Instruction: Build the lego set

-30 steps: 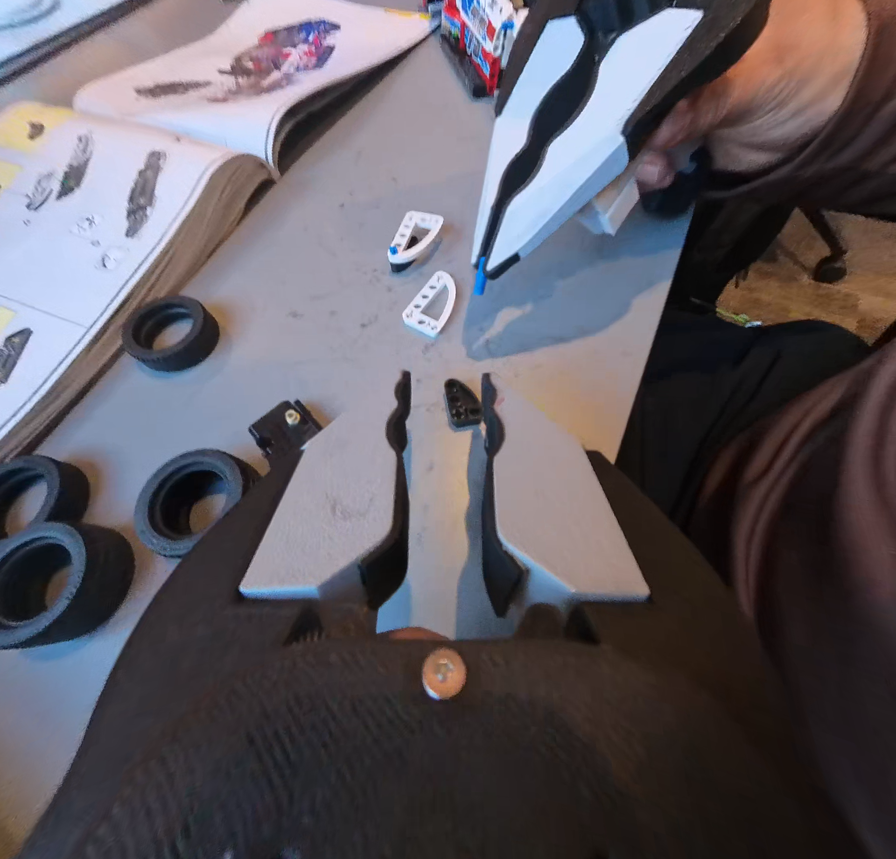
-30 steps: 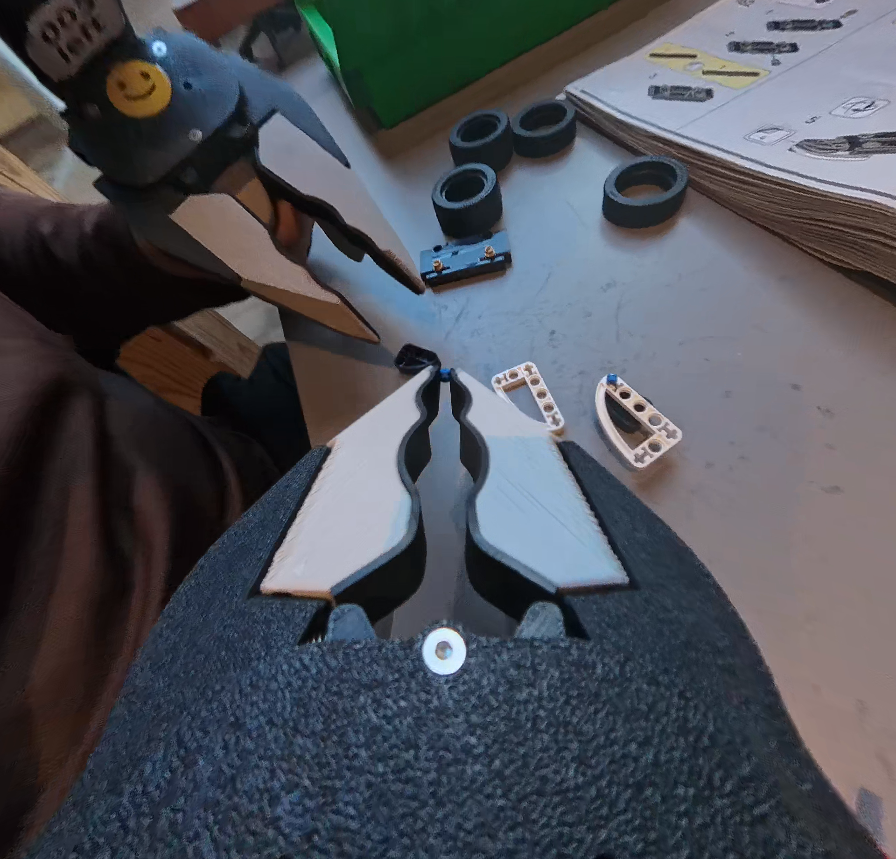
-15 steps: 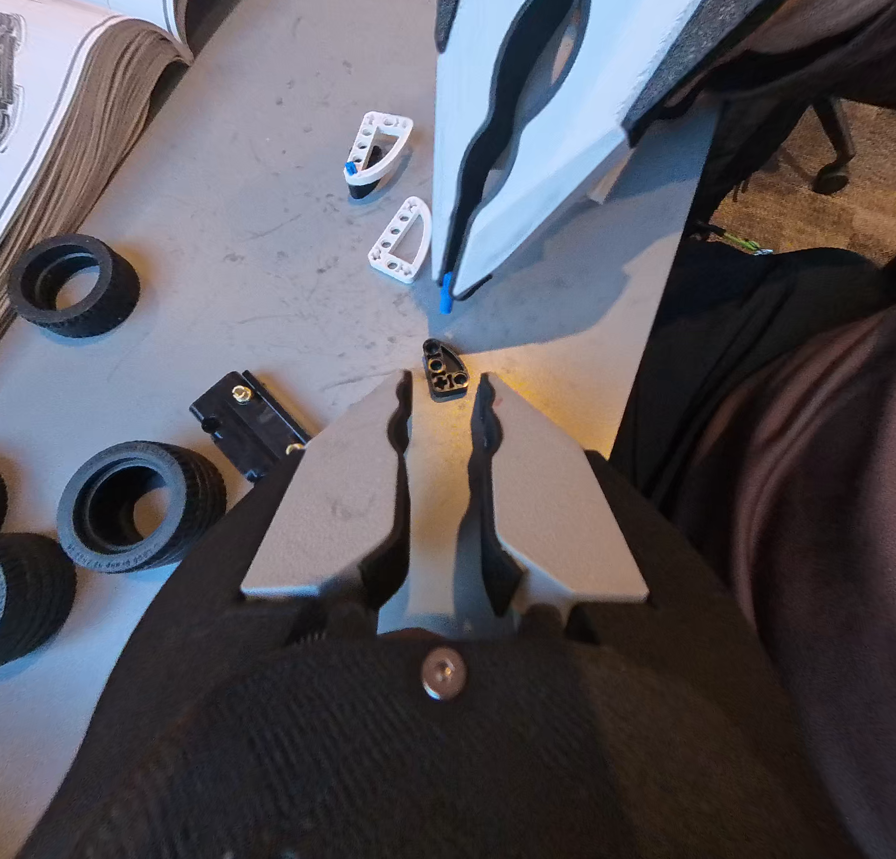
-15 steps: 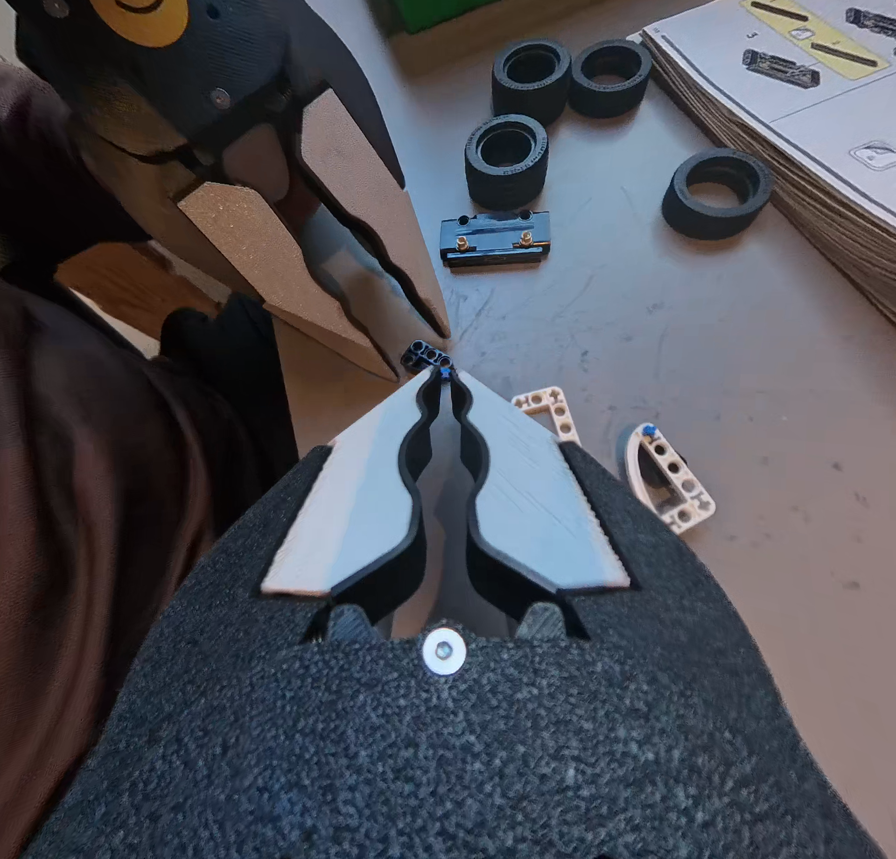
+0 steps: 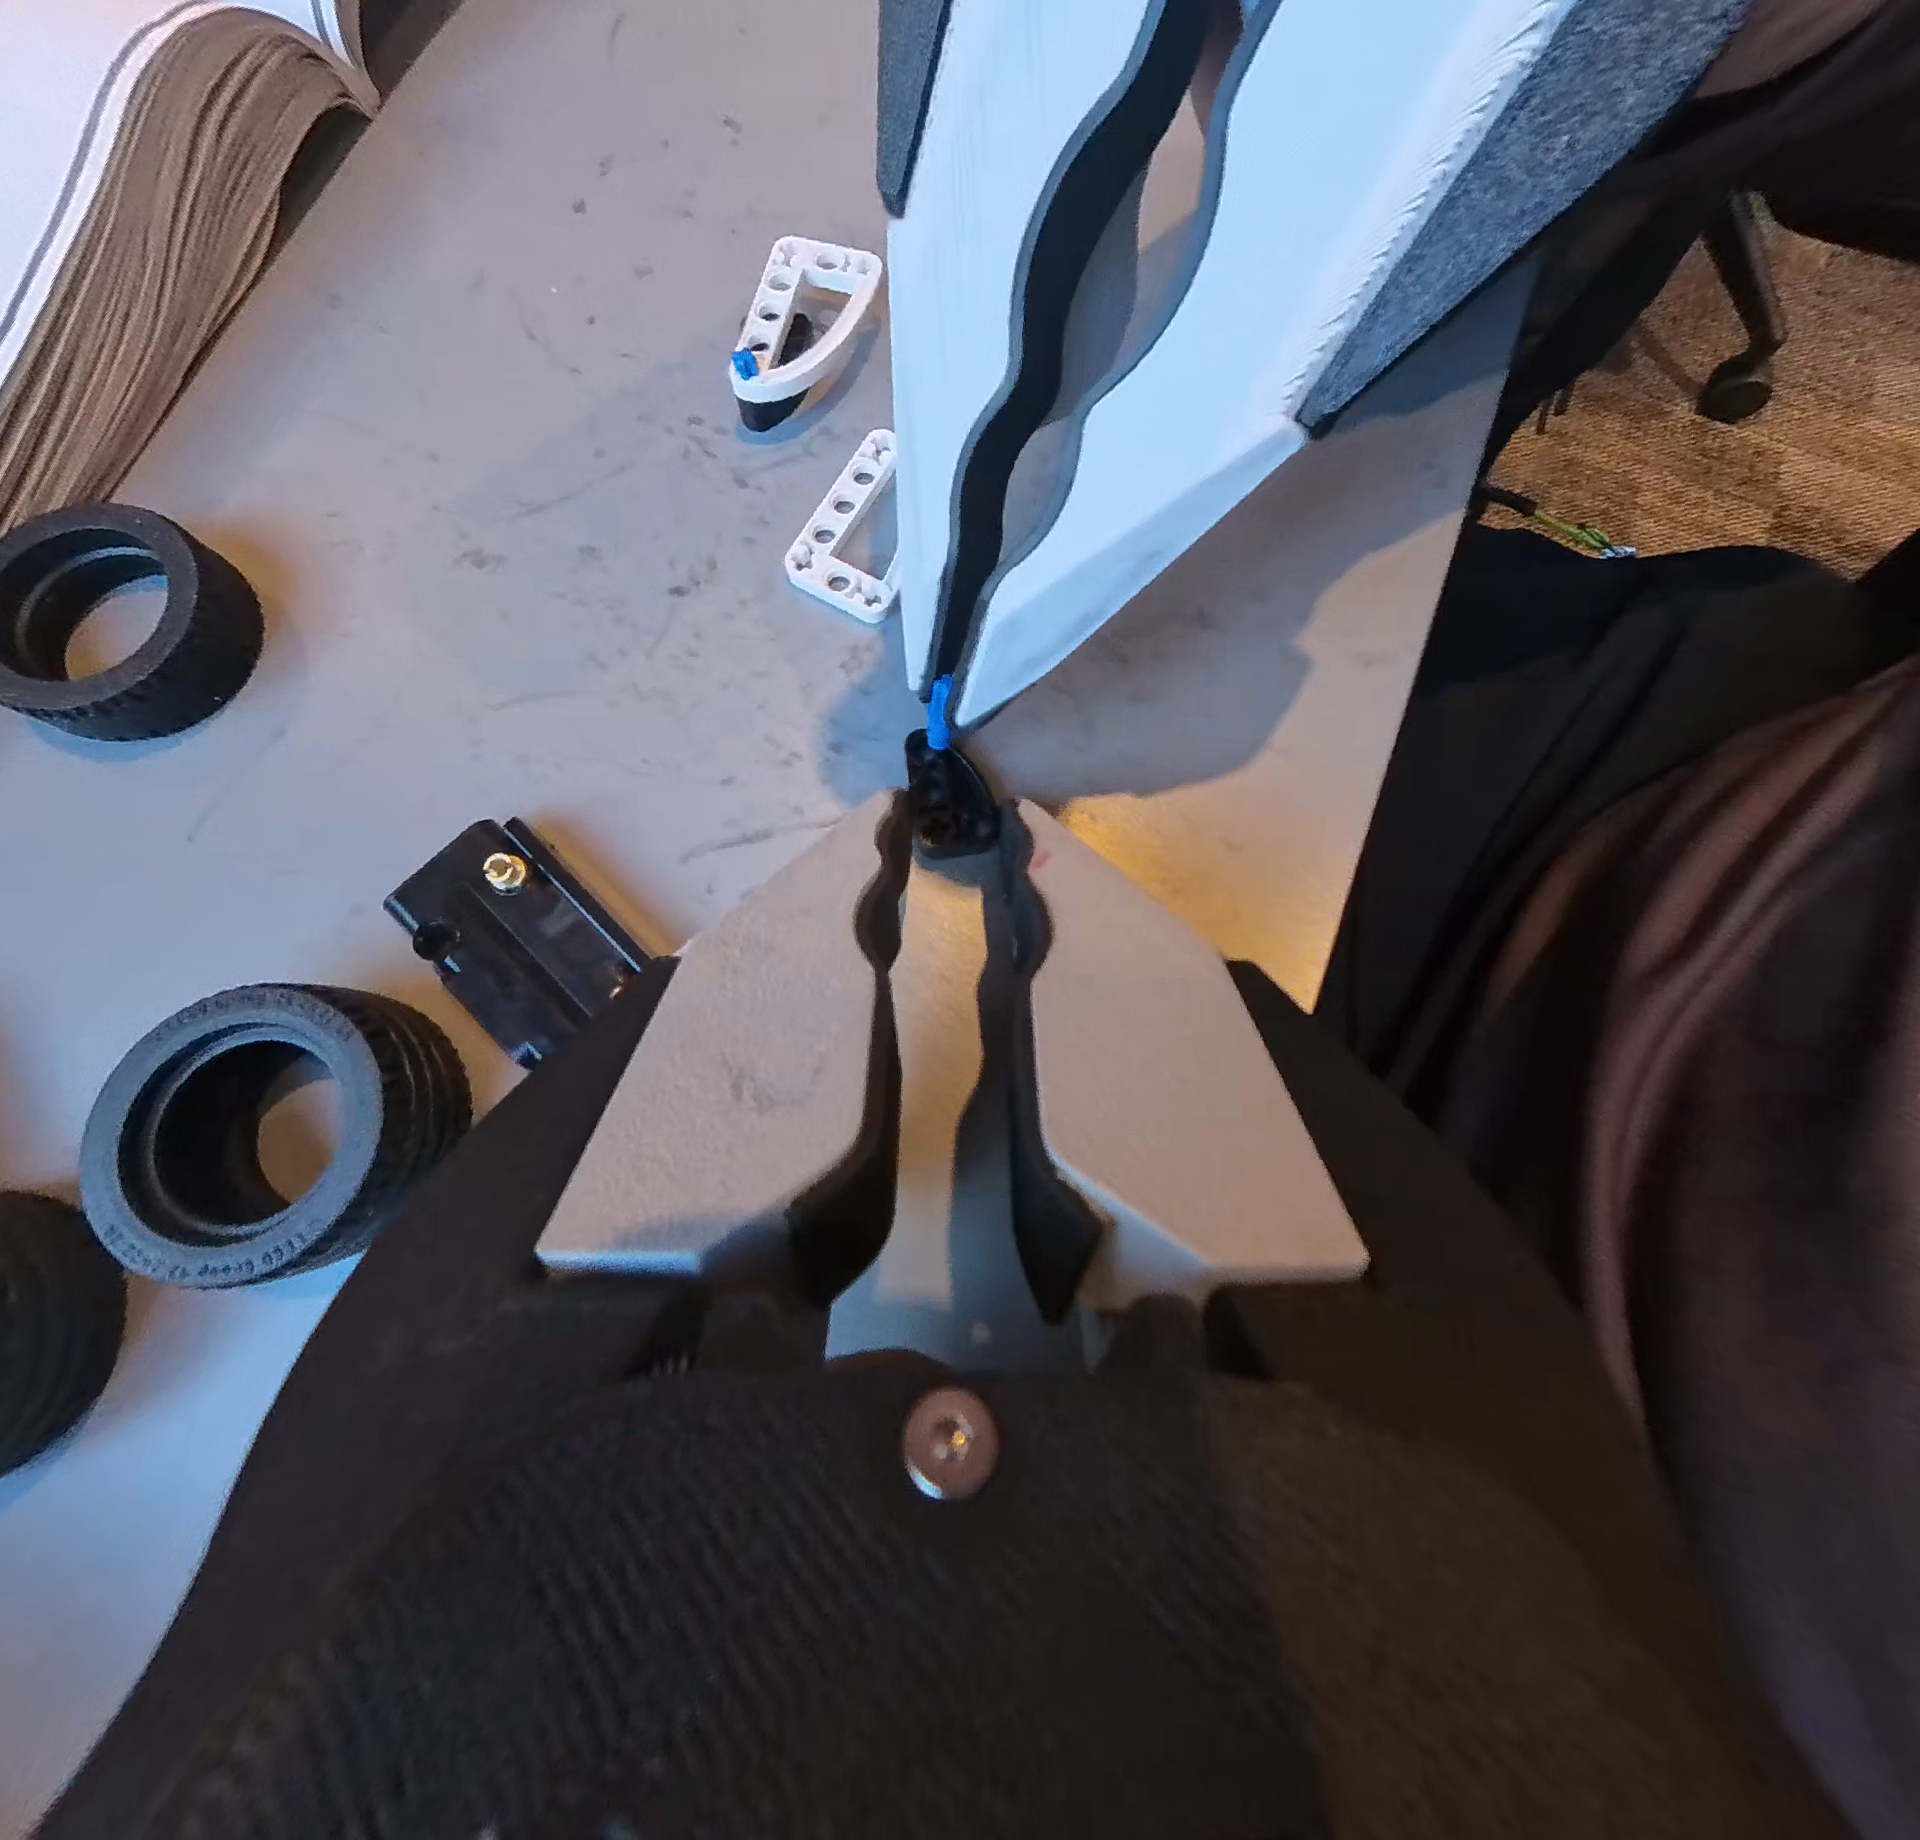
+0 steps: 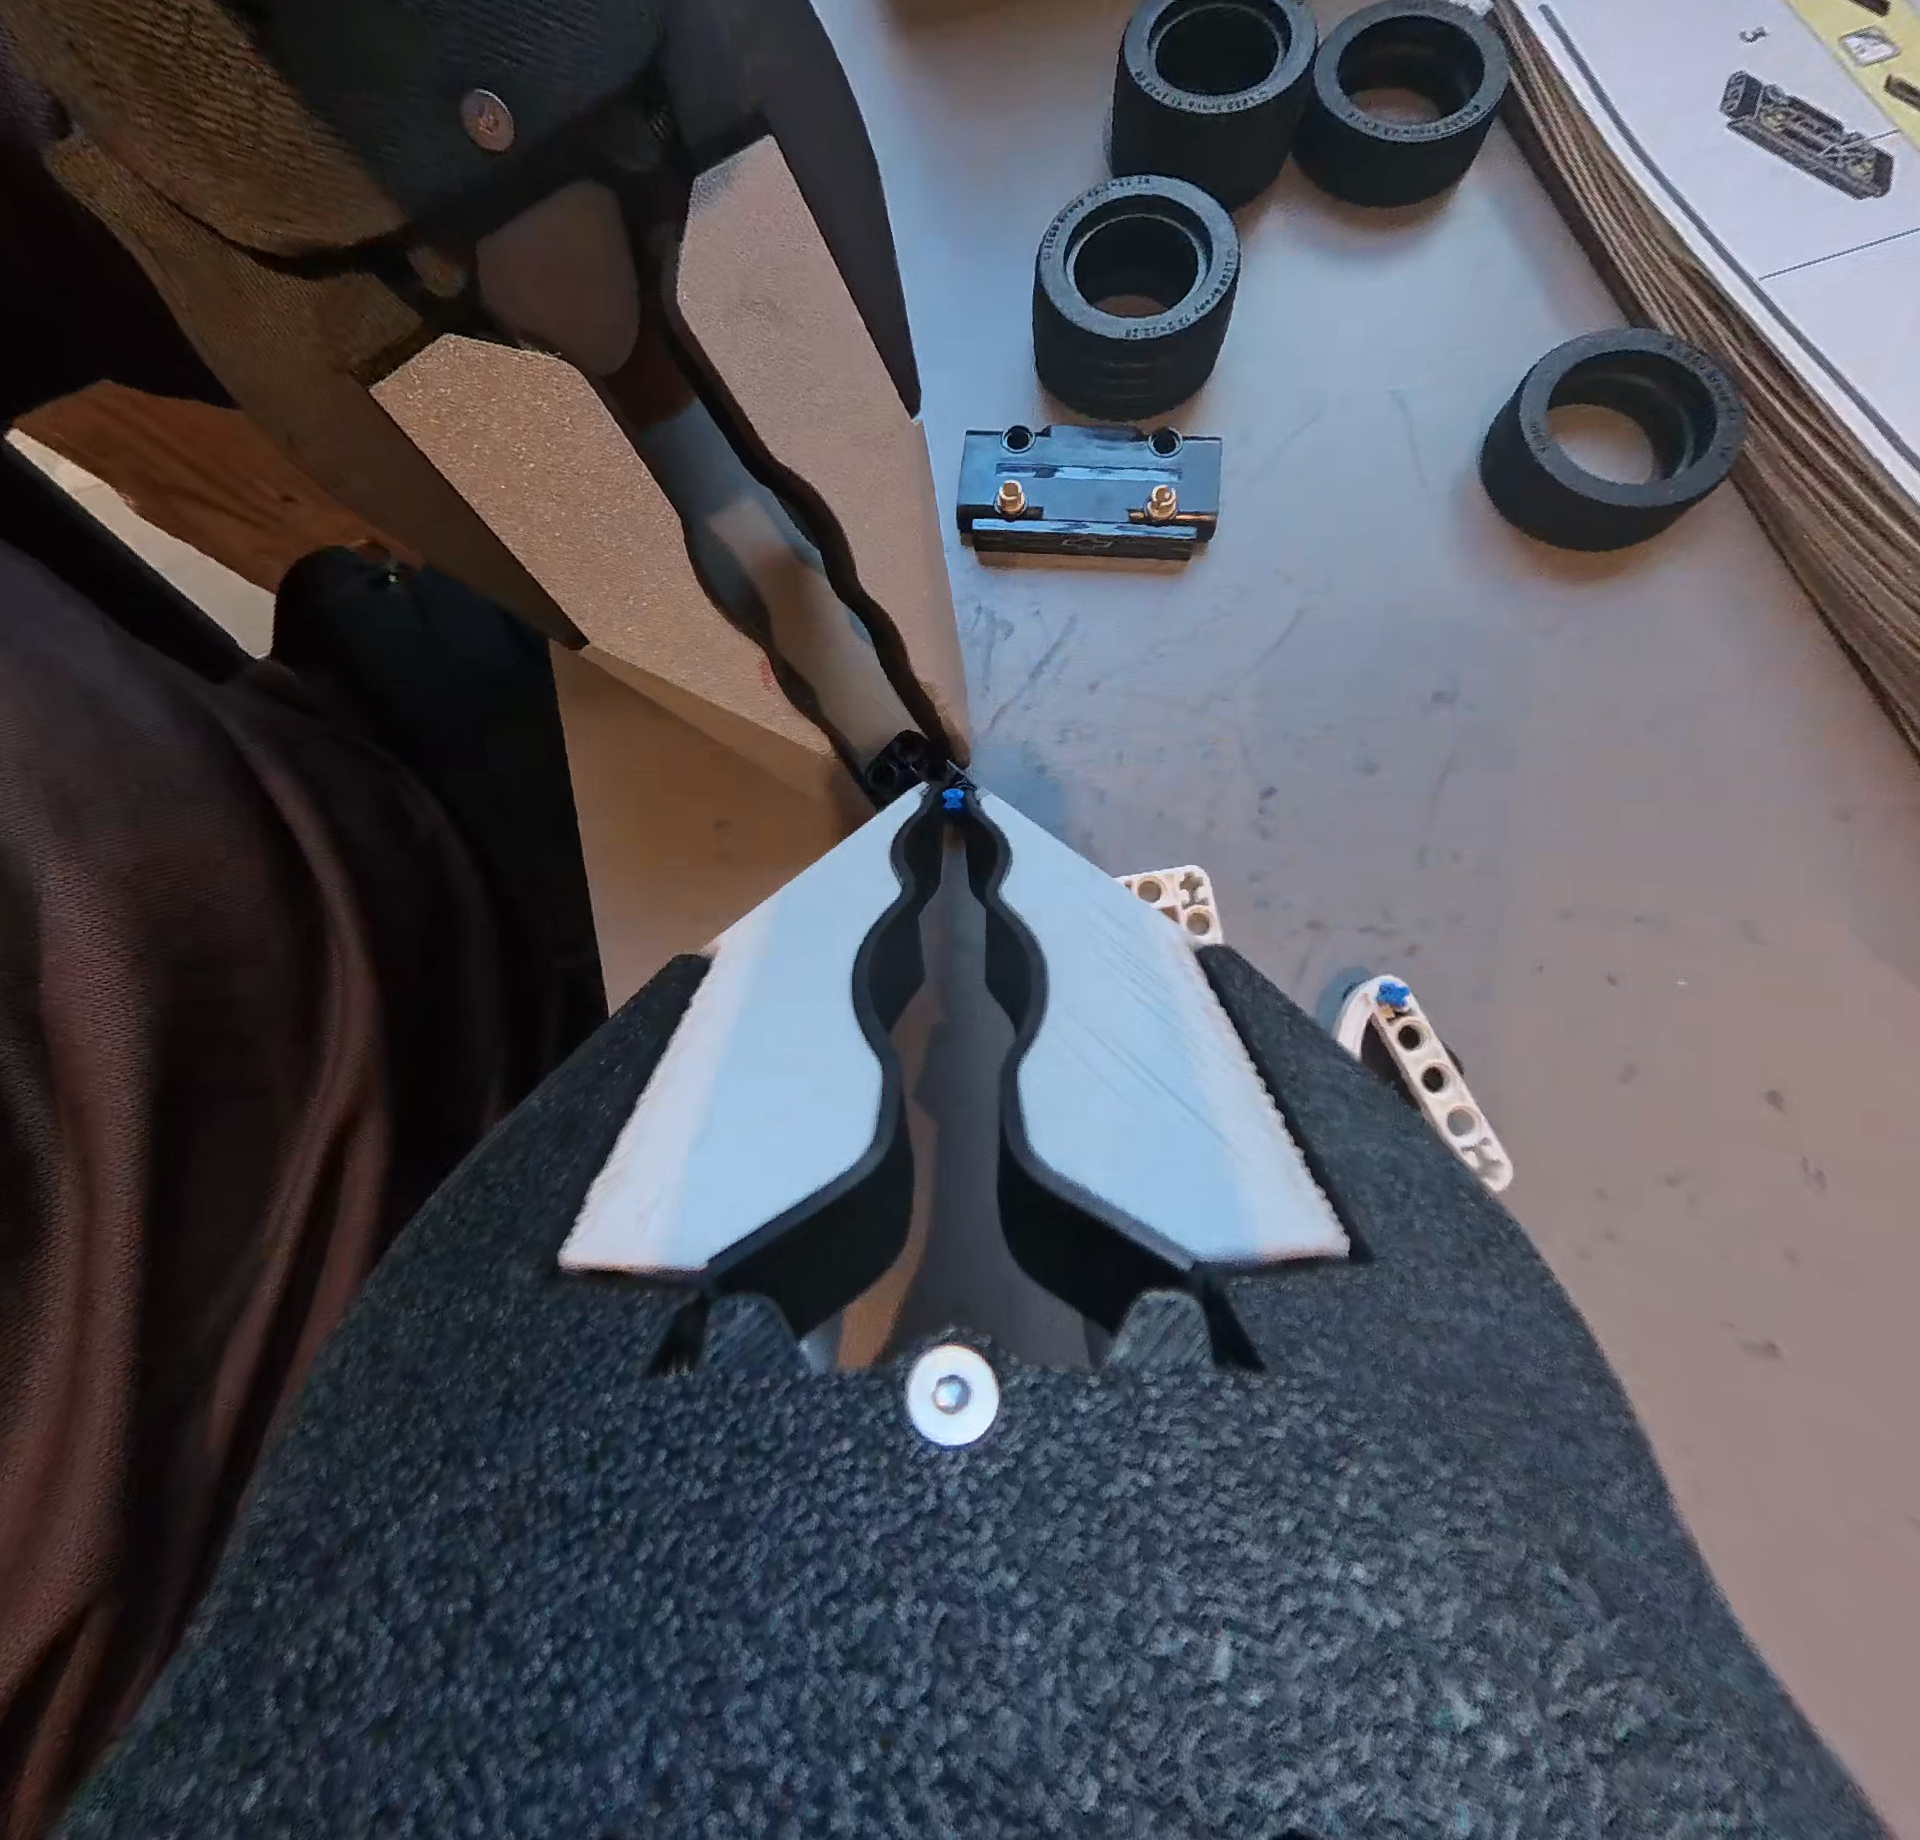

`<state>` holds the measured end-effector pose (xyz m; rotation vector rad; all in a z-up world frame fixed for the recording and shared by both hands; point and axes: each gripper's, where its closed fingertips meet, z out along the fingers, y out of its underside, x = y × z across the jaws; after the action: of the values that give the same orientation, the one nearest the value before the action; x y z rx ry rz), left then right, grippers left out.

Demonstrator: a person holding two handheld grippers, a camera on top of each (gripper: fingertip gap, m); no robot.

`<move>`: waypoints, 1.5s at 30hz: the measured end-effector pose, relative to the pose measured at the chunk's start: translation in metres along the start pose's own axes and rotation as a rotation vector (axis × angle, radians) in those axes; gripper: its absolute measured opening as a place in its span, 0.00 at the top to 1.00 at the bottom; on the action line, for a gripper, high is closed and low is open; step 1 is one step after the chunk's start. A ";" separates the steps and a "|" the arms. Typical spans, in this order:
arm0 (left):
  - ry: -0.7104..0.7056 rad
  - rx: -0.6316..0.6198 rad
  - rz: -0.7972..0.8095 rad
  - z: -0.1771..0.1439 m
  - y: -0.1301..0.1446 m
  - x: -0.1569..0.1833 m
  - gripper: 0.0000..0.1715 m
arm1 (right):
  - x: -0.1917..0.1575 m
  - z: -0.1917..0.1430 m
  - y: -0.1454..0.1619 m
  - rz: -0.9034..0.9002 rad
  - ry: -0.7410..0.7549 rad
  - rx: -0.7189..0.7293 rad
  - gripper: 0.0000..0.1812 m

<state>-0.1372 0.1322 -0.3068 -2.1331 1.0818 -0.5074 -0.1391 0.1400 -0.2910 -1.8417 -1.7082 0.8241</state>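
Note:
My left gripper [image 5: 951,811] is shut on a small black lego piece [image 5: 951,791] just above the grey table [image 5: 540,440], near its right edge. My right gripper [image 6: 951,805] is shut on a blue pin [image 6: 950,801] and points it down at the black piece [image 6: 896,764]. In the left wrist view the pin [image 5: 940,715] sticks out of the right gripper [image 5: 940,694] and its tip touches the top of the black piece. The left gripper [image 6: 914,764] shows opposite in the right wrist view. Two white curved frames [image 5: 800,325] [image 5: 847,533] lie beyond; one carries a blue pin.
Several black tyres [image 5: 120,627] [image 5: 270,1136] [image 6: 1138,304] and a black block with gold pins [image 5: 520,943] [image 6: 1086,502] lie on the table. An open instruction booklet [image 6: 1766,180] lies at its far side. The table edge [image 5: 1434,647] is close by, beside a person's dark clothing. My left and right fingertips are right by each other.
Both grippers moved together. The left closed on the black piece that lay on the table. The right brought the blue pin down until it touches that piece.

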 end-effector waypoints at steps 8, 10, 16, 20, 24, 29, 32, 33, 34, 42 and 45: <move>0.000 0.001 0.001 0.000 0.000 -0.001 0.92 | 0.002 0.004 0.000 -0.033 0.028 -0.027 0.98; 0.002 0.001 -0.001 0.000 0.000 -0.001 0.92 | 0.002 0.004 -0.001 -0.055 0.032 -0.045 0.98; 0.004 0.000 0.003 0.000 0.000 -0.001 0.91 | 0.002 0.005 0.000 -0.168 0.023 -0.166 0.98; 0.008 0.000 0.000 0.000 0.000 -0.001 0.91 | 0.002 0.006 0.000 -0.219 -0.017 -0.232 0.98; 0.001 0.001 -0.001 0.000 0.000 -0.002 0.91 | 0.002 0.006 -0.001 -0.352 0.015 -0.254 0.98; 0.000 0.001 0.000 0.000 0.000 -0.002 0.92 | 0.001 0.007 0.001 -0.468 0.060 -0.227 0.98; -0.004 0.001 0.000 0.000 0.000 -0.003 0.91 | 0.001 0.008 0.000 -0.387 0.009 -0.237 0.98; -0.004 0.001 0.000 0.000 0.000 -0.003 0.91 | 0.002 0.008 0.000 -0.347 -0.015 -0.238 0.98; -0.004 0.001 0.000 0.000 0.000 -0.003 0.91 | 0.002 0.009 0.001 -0.296 -0.041 -0.241 0.98; -0.001 0.002 -0.010 0.001 0.000 -0.003 0.91 | 0.004 0.011 0.004 -0.162 -0.071 -0.209 0.98; -0.012 0.003 -0.009 0.001 0.000 -0.005 0.91 | 0.006 0.005 -0.001 -0.189 -0.031 -0.170 0.98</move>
<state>-0.1393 0.1365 -0.3073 -2.1367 1.0652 -0.4997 -0.1436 0.1460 -0.2946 -1.7465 -1.9905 0.6515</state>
